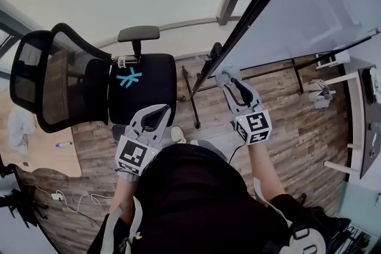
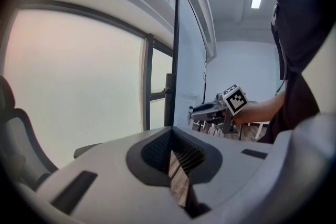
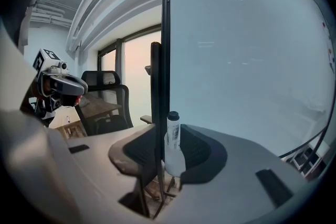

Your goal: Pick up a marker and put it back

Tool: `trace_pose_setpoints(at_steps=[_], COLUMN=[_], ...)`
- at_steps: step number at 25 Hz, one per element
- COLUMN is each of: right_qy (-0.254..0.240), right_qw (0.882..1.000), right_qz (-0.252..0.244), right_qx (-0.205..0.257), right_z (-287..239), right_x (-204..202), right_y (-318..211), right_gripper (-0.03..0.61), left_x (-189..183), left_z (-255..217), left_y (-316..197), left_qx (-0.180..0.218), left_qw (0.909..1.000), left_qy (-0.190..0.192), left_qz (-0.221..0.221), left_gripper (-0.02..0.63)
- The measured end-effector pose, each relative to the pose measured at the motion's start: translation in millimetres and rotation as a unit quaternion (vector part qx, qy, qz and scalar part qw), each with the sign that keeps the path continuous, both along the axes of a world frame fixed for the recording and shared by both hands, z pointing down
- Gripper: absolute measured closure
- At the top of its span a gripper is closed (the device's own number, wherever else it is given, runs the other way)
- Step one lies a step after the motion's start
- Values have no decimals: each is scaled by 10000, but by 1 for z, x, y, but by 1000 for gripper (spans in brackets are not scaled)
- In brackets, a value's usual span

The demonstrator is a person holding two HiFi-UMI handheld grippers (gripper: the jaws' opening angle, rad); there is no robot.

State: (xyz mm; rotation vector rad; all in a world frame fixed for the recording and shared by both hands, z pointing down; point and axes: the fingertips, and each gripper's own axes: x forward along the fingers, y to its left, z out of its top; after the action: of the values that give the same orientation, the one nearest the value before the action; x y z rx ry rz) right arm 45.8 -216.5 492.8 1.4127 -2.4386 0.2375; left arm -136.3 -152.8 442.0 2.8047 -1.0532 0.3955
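The marker (image 3: 172, 134) stands upright at the dark frame (image 3: 165, 34) of the whiteboard (image 3: 247, 60), its dark cap (image 3: 172, 115) on top and its white barrel running down into a rounded white piece below, perhaps a holder; I cannot tell what that piece is; the right hand-held gripper (image 3: 168, 150) has its jaws wide apart with the marker standing between them, and the pads do not appear to press on it; in the head view this same gripper (image 1: 229, 81) reaches to the board's near edge; the left hand-held gripper (image 2: 173, 147) has its jaws drawn together on nothing, and it hangs low in front of the person, near the office chair (image 1: 77, 80).

As a judgement, the marker is light and stiff, a smooth plastic tube that could slip or swivel under a loose pinch; it is not fragile, though the cap may pull off if gripped there; the best hold looks to be on the labelled barrel just under the cap, jaws square across it, so it lifts straight up and goes back the same way.
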Motion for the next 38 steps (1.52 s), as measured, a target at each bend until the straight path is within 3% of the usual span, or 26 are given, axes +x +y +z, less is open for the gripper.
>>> trace_pose_setpoints(at_steps=[9,12,22,31,38], right_qy=[14,16,-49,-97,-375], right_qw=[9994,9988,9969,9947,9909], right_qz=[351,489,731,867,984], right_qx=[54,92,294,539,840], right_z=[5,4,-9,-36,-78], right_x=[-2,0,5,14,29], right_y=[-9,-11,-6,0,11], right_gripper=[463,502,502,502,503], left_x=[-14,-16,-14,5,29], left_z=[6,8,7,3,-3], left_y=[-11,-13,-16,-14,-9], left_qx=[-37,-82,42,176,42], left_qw=[9999,9998,9993,9977,9969], left_qy=[22,23,37,211,300], left_qz=[118,180,373,618,725], left_gripper=[606,606,606,606,606])
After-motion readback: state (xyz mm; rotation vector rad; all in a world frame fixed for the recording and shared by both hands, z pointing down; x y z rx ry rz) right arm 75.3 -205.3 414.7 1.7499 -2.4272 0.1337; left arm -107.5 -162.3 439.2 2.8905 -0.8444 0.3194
